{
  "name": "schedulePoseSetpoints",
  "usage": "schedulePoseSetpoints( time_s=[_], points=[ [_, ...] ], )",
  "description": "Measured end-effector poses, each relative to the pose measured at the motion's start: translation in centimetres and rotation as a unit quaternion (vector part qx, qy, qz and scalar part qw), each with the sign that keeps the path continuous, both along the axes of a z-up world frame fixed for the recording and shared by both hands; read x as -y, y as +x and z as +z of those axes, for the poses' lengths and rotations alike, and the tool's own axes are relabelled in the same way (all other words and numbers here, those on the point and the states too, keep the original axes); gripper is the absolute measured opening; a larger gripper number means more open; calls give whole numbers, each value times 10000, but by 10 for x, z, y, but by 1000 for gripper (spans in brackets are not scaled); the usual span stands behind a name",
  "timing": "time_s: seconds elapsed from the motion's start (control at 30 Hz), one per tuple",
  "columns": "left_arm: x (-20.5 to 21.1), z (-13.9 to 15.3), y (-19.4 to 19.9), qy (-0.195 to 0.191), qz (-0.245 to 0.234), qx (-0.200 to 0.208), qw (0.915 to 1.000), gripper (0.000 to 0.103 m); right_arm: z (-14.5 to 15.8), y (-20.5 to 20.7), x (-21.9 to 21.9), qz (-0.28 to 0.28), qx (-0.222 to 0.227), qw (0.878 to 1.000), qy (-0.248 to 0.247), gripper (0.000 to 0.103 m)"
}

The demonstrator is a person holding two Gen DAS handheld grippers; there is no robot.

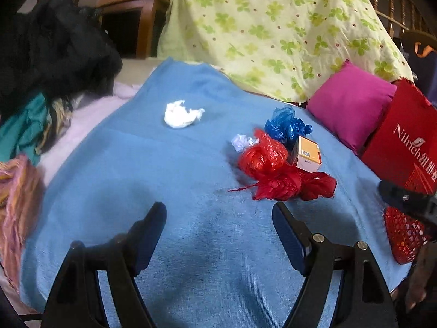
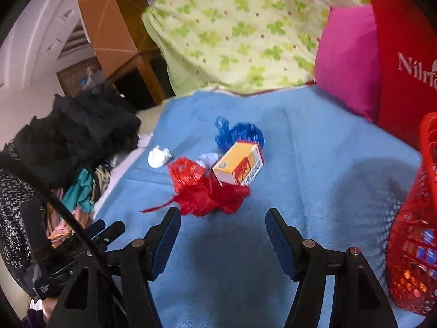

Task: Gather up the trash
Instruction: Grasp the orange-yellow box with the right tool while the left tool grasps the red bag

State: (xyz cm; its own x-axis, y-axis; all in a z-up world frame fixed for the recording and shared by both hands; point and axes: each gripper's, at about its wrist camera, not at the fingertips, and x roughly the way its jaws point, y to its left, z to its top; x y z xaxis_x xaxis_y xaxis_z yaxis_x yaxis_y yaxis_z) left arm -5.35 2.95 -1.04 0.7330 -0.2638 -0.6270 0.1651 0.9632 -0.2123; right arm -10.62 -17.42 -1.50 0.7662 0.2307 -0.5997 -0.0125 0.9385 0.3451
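1. Trash sits in a loose cluster right of centre in the left wrist view: a red plastic bag [image 1: 275,170] bunched up, a blue plastic bag [image 1: 286,124] just behind it, a small orange-and-white box [image 1: 307,154] leaning against both, and a small white wad [image 1: 243,142] touching the red bag's upper left edge.
2. A larger crumpled tissue [image 1: 181,114] lies well apart from that cluster, toward the upper middle of the frame.
3. All of it rests on the blue blanket [image 1: 164,191].
4. My left gripper [image 1: 218,229] hangs over bare blanket at lower centre, jaws spread wide with nothing between them.
5. My right gripper [image 2: 222,228] is likewise wide open and empty; in its own view the red bag is just beyond the left fingertip.
6. The red mesh basket [image 2: 409,218] stands at the right edge of the right wrist view, and I can see some colourful items through its mesh, though I cannot tell what they are.
7. I judge the task barely under way or mid-course: five pieces remain on the blanket, none is gripped, and the red bag looks the nearest pick for the right side.
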Motion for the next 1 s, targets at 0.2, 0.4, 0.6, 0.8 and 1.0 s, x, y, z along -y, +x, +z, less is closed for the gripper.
schedulePoseSetpoints(
  time_s=[0.2,0.4,0.6,0.8,1.0],
  points=[
    [5,-4,12,-75,-83,-120,9999,80,-19,25,3,-136,-415,9988,220,69],
    [22,-3,27,-57,-321,-76,9994,80,-29,44,21,-384,-691,9941,739,69],
    [30,0,41,139,-318,26,9994,80,-28,87,28,-530,-736,9903,1057,69],
    [16,-4,53,168,-151,-48,9997,80,-36,140,10,-728,-965,9898,752,69],
    [4,-10,61,83,-6,-231,9997,80,-51,181,-14,-1205,-1395,9828,143,69]
  ],
)
